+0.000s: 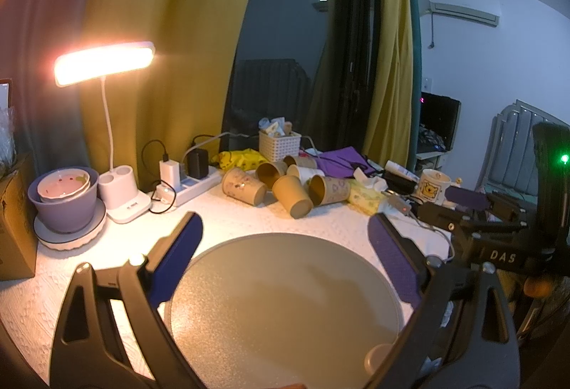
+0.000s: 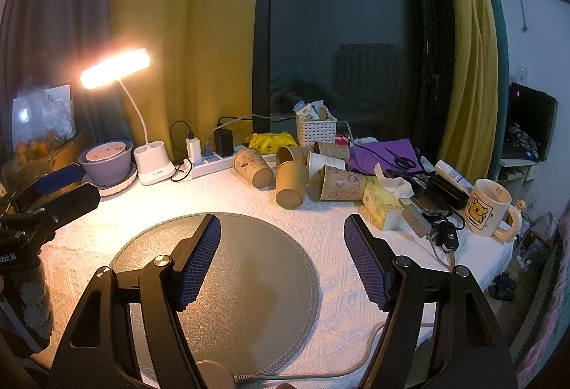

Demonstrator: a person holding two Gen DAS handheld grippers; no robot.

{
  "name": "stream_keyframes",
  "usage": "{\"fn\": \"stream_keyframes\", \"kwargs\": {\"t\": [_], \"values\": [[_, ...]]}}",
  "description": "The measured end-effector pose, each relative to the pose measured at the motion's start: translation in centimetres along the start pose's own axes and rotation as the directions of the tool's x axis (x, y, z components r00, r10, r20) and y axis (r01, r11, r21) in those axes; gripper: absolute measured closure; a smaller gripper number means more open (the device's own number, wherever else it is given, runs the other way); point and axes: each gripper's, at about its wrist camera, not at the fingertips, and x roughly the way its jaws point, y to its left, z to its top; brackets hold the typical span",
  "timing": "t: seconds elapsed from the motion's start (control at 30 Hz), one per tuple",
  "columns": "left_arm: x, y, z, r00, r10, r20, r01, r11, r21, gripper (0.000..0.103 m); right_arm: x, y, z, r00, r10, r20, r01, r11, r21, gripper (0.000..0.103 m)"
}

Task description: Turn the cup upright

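Several brown paper cups lie on their sides in a heap at the back of the white tablecloth, among them a plain one [image 1: 293, 197] [image 2: 291, 184] with its base toward me and a printed one [image 1: 329, 190] [image 2: 340, 183]. My left gripper [image 1: 285, 239] is open and empty above the round grey mat [image 1: 285, 300]. My right gripper [image 2: 282, 239] is open and empty above the same mat [image 2: 256, 282]. Both are well short of the cups. The left gripper also shows at the left edge of the right wrist view [image 2: 53, 189].
A lit desk lamp [image 2: 115, 68], a purple bowl [image 2: 107, 160], a power strip [image 2: 213, 162] and a white basket [image 2: 316, 130] line the back. A tissue pack [image 2: 383, 200], keys and a bear mug [image 2: 490, 209] stand at the right, near the table edge.
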Motion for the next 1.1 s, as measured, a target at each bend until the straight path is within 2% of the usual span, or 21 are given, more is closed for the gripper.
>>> {"fn": "stream_keyframes", "kwargs": {"t": [1.1], "values": [[0.09, -0.18, -0.07, 1.0, 0.001, -0.006, -0.001, 1.0, 0.001, 0.008, 0.09, -0.07, -0.06, 1.0, -0.001, 0.0, 0.001, 1.0, 0.002, 0.028]]}}
